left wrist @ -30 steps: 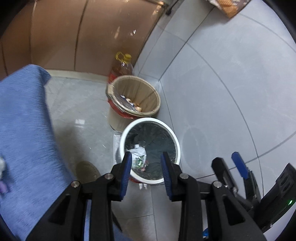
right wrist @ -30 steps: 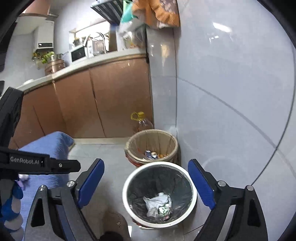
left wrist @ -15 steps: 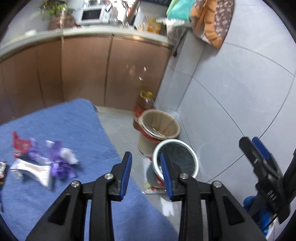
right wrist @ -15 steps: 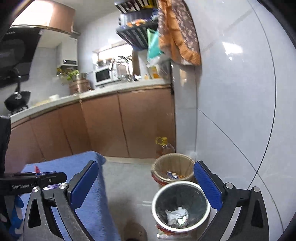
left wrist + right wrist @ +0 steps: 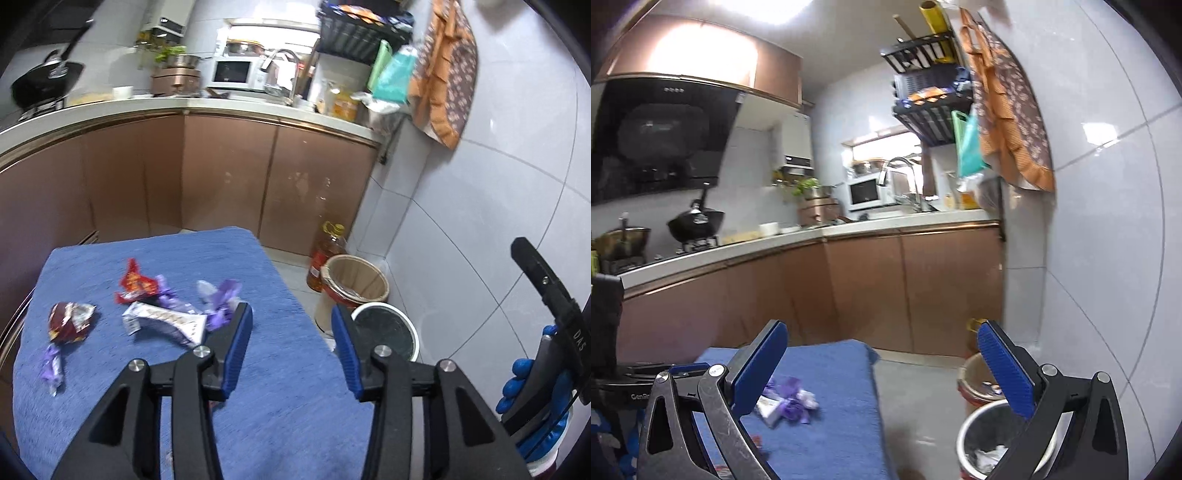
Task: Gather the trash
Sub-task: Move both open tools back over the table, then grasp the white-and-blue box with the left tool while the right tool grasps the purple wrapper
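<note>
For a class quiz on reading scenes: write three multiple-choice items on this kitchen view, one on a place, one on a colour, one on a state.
1. Where do the wrappers lie?
A. on the blue cloth
B. on the counter
C. on the floor

2. What colour is the rim of the black-lined bin?
A. red
B. white
C. green

3. How do the left tongs stand?
A. shut on a wrapper
B. shut, empty
C. open, empty

Answers:
1 A: they are scattered on the blue cloth.
2 B: a white ring tops the black liner.
3 C: a clear gap shows between the pads, which have just been opening.
</note>
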